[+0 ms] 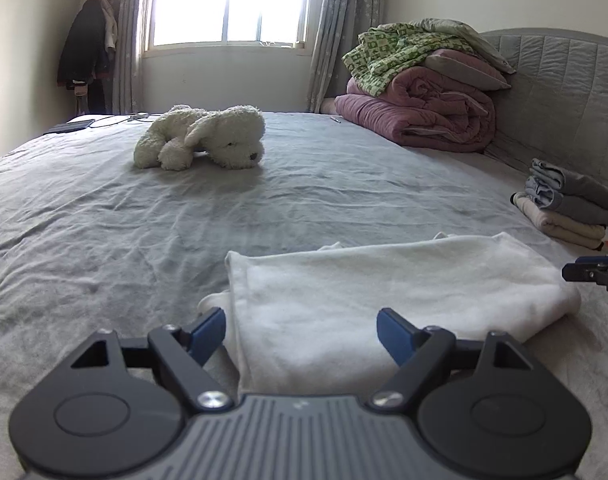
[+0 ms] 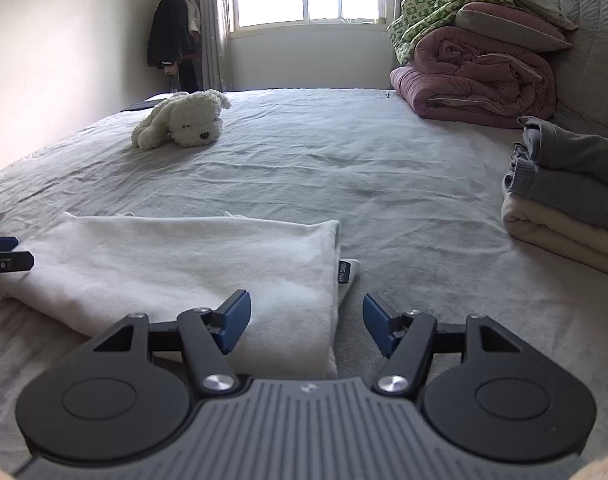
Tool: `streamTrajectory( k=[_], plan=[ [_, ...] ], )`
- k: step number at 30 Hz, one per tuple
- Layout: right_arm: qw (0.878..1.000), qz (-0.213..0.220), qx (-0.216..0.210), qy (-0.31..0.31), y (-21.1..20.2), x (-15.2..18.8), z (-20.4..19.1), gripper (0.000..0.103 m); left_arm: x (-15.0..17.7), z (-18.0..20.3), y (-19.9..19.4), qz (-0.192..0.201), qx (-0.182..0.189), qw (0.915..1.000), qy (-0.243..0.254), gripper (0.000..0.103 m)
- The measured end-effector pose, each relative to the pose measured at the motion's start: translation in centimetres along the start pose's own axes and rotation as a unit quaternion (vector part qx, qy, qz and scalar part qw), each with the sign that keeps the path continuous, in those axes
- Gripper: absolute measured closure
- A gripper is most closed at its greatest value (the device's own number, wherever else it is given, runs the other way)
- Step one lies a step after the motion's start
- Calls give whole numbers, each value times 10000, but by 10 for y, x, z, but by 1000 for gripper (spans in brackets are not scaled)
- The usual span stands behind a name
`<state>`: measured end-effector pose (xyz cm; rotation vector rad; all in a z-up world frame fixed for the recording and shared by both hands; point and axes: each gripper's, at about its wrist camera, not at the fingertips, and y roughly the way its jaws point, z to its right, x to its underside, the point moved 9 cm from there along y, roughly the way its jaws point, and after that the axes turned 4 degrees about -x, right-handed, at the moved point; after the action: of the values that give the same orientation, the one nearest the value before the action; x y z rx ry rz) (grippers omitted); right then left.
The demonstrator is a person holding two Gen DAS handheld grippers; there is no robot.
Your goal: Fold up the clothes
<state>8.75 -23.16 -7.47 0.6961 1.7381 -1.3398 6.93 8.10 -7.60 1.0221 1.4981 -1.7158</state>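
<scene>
Left wrist view: both hand-held grippers (image 1: 302, 334) (image 2: 306, 322) gape over a wrinkled grey bed (image 1: 104, 220) below a bright window (image 1: 228, 0).

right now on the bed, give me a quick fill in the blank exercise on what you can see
1. The folded white cloth lies on the ____.
2. Both the left gripper and the right gripper have their jaws ____.
3. The plush dog is coloured ____.
4. The pink quilt lies under a ____ checked blanket.

Missing words: bed; open; white; green
</scene>
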Motion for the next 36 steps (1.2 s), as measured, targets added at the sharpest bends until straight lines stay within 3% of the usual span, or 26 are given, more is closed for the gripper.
streamTrajectory(
  k=[5,13,19,25,36],
  plan=[
    [9995,73,-300,17,-8,-8,-19,36,-14,22,-6,170,379,9990,-144,19],
    [9979,-156,-515,-349,13,-8,-52,36,-6,52,20,-115,581,9982,85,19],
    [9968,-425,-454,-494,28,-3,-51,36,7,38,30,-302,353,9987,188,19],
    [9974,-489,-276,-450,38,-6,-44,36,10,28,25,-298,389,9986,211,19],
    [9969,-461,-455,-444,46,-17,-68,36,9,20,15,-289,482,9983,135,19]
  ],
)
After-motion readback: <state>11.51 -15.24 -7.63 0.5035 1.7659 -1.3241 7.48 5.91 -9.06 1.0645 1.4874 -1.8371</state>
